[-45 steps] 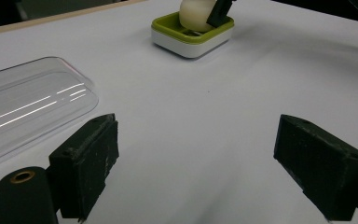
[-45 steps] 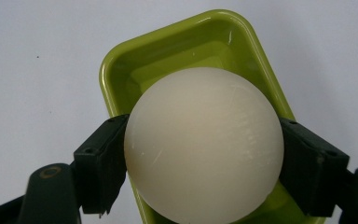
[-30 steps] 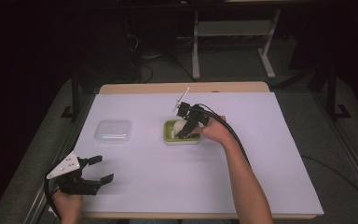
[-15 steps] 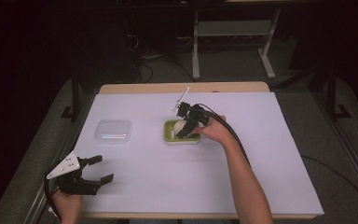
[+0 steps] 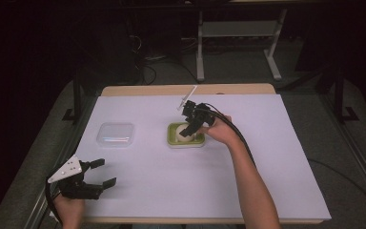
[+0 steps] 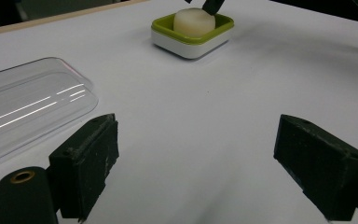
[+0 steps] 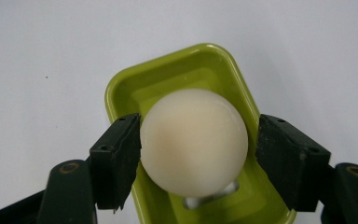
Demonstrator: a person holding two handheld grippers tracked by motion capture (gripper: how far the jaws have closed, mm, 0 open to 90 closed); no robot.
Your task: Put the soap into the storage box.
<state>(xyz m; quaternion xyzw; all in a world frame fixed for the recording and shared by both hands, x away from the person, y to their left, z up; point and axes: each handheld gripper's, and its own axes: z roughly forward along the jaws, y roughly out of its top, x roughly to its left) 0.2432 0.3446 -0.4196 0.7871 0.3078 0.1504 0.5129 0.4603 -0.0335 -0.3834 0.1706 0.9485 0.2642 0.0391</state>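
Two tongs, one desk. High view: right tongs point(image 5: 189, 130) reach down over the cream ball point(image 5: 183, 134) sitting in the green dish point(image 5: 187, 142) mid-desk; left tongs point(image 5: 100, 172) rest wide apart and empty at the near left edge; clear lid point(image 5: 116, 133) lies left of the dish.

Left gripper view: jaws spread, nothing between; lid point(image 6: 23, 112) close by, dish point(image 6: 191, 39) farther off.

Right gripper view: jaws flank the ball point(image 7: 193, 140), one touching, the other just beside. Step judged: grasping the ball. Next: close evenly, then lift straight up.
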